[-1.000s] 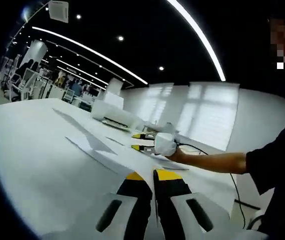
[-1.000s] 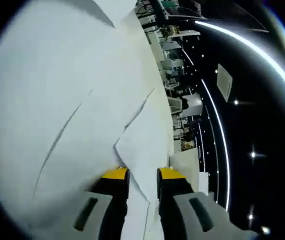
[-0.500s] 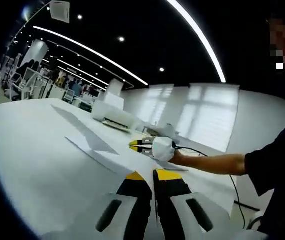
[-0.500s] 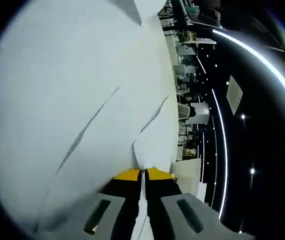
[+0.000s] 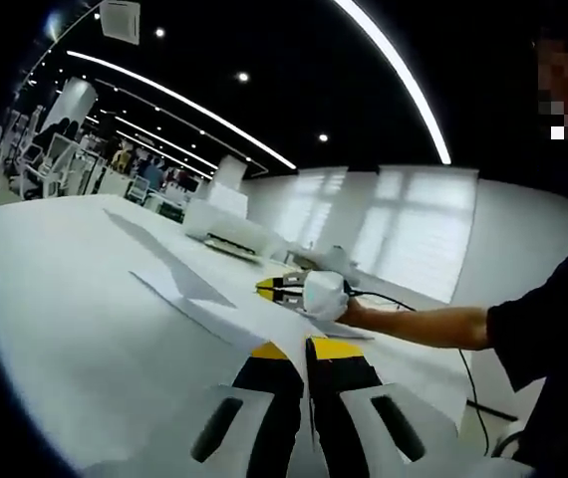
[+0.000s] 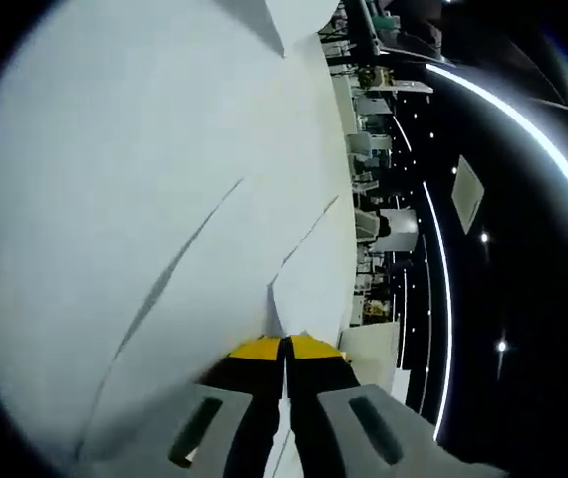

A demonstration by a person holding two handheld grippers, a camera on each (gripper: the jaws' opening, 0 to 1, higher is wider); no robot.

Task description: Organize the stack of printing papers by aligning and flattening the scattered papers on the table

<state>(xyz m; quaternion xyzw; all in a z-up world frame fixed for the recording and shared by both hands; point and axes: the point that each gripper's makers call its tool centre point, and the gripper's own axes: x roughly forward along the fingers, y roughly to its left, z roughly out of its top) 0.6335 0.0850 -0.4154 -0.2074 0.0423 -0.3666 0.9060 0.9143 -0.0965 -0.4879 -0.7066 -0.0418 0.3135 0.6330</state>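
White sheets of printing paper (image 5: 189, 289) lie overlapping and askew on a white table (image 5: 55, 299). At the bottom of the left gripper view, my left gripper (image 5: 307, 349) is shut on the near edge of a sheet. My right gripper (image 5: 269, 288) comes in from the right, held by a person's hand (image 5: 326, 295), with its yellow tips together at the papers' far side. In the right gripper view, my right gripper (image 6: 285, 346) is shut on the corner of a sheet (image 6: 309, 284). More overlapping sheets (image 6: 164, 209) spread beyond it.
A white printer-like box (image 5: 226, 226) stands on the table behind the papers. A black cable (image 5: 404, 299) runs past the person's forearm (image 5: 424, 324). Office desks and chairs (image 5: 55, 159) stand far back under ceiling light strips.
My right gripper stood open astride a paper corner one second ago and has since shut on it. The left gripper has stayed shut and still.
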